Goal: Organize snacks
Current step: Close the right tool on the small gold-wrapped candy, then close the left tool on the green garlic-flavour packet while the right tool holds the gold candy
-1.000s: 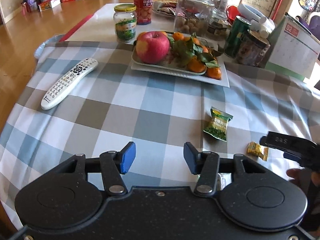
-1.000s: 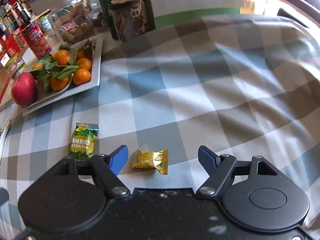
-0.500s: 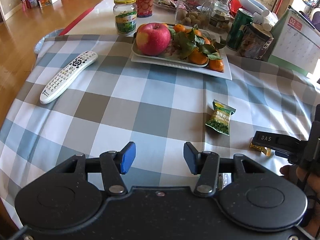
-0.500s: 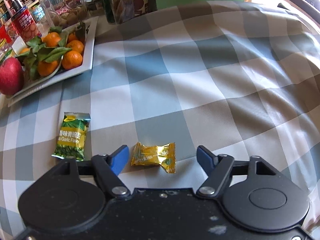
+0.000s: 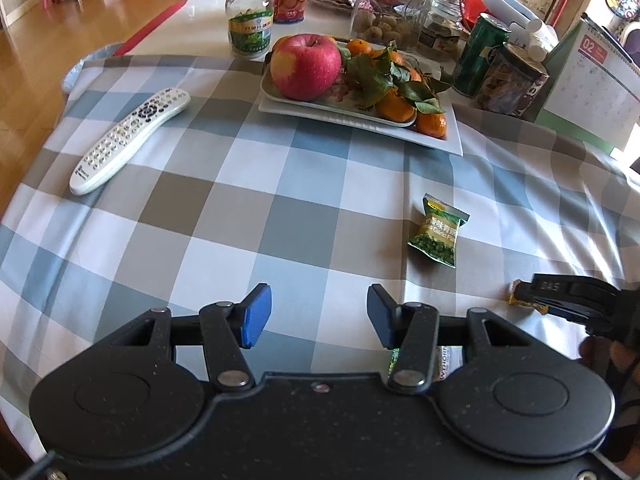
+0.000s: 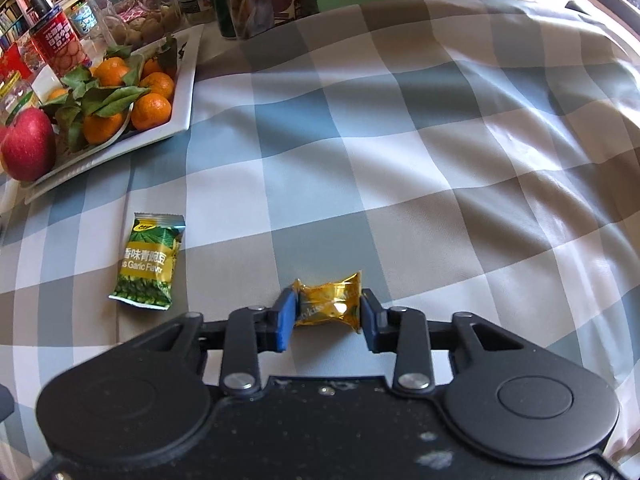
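1. The right gripper [image 6: 327, 318] is closing on the gold candy [image 6: 329, 300]. The candy sits between its blue pads [image 6: 285, 320], and both pads appear to touch the wrapper's ends.

2. The candy lies on the checked cloth [image 6: 400, 160] toward the near edge of the table. Its long axis runs across from pad to pad, so the squeeze falls on the twisted ends, not the flat sides. In my judgement this is the relation that matters: a grip end-to-end may crumple the wrapper before it bites the sweet itself.

3. The left gripper [image 5: 318, 314] hangs over bare cloth with its fingers spread and nothing between them. In its view only a sliver of the candy shows, under the right gripper's tip at the far right.

4. The green pea packet [image 6: 148, 262] lies flat on the cloth, up and to the left of the candy, apart from it. Its long axis points toward the fruit plate [image 6: 182, 92]. It lies between the two grippers. Which is nearer I cannot tell, but only the left is free, so it looks the likelier one for it.

5. The plate, holding an apple [image 5: 305, 66] and tangerines [image 6: 152, 110], stands toward the far side, and a remote [image 5: 128, 140] lies near the left edge.

6. Next, I judge, comes a lift of the candy once the pinch is firm.
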A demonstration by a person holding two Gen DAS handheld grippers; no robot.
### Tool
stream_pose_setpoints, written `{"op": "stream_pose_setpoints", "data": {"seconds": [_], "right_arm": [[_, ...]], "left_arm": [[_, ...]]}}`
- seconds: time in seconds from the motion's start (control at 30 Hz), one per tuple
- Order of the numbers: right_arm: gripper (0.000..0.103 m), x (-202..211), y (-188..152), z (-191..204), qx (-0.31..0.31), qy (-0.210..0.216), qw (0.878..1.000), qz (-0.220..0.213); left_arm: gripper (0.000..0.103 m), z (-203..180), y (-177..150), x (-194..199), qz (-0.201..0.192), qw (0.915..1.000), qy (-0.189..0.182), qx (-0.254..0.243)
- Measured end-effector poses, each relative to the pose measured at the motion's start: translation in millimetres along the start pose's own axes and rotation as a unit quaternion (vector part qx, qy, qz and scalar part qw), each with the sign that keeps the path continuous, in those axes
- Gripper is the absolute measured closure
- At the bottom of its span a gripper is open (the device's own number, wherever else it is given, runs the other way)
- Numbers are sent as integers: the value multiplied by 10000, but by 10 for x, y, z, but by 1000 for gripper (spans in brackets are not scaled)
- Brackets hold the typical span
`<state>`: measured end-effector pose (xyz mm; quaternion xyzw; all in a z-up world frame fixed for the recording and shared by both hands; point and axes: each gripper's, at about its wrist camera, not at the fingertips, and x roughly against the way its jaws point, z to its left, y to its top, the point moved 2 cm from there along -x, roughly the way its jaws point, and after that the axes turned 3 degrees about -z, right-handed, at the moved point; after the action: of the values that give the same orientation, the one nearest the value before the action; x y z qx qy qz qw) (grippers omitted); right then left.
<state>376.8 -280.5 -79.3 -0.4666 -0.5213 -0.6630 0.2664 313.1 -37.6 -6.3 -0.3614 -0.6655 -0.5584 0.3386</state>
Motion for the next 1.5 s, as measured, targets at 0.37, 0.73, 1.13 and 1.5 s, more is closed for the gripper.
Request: {"op": "stream_pose_setpoints", "data": {"seconds": [0.37, 0.73, 1.13, 1.5], "right_arm": [[69, 249, 46, -319, -413, 396, 9982, 152], [69, 493, 38, -420, -519, 761, 9954, 258], [69, 796, 192, -492, -616, 817, 9947, -129], [69, 874, 292, -585, -880, 828, 9925, -187]], "left_arm": [[46, -78, -101, -90, 92, 9997, -150, -176], [46, -466, -2, -144, -494, 9952, 13, -840], [46, -1079, 294, -622, -189, 9921, -278, -1206], [46, -1318, 280, -998, -17, 9887, -43, -1498]]}}
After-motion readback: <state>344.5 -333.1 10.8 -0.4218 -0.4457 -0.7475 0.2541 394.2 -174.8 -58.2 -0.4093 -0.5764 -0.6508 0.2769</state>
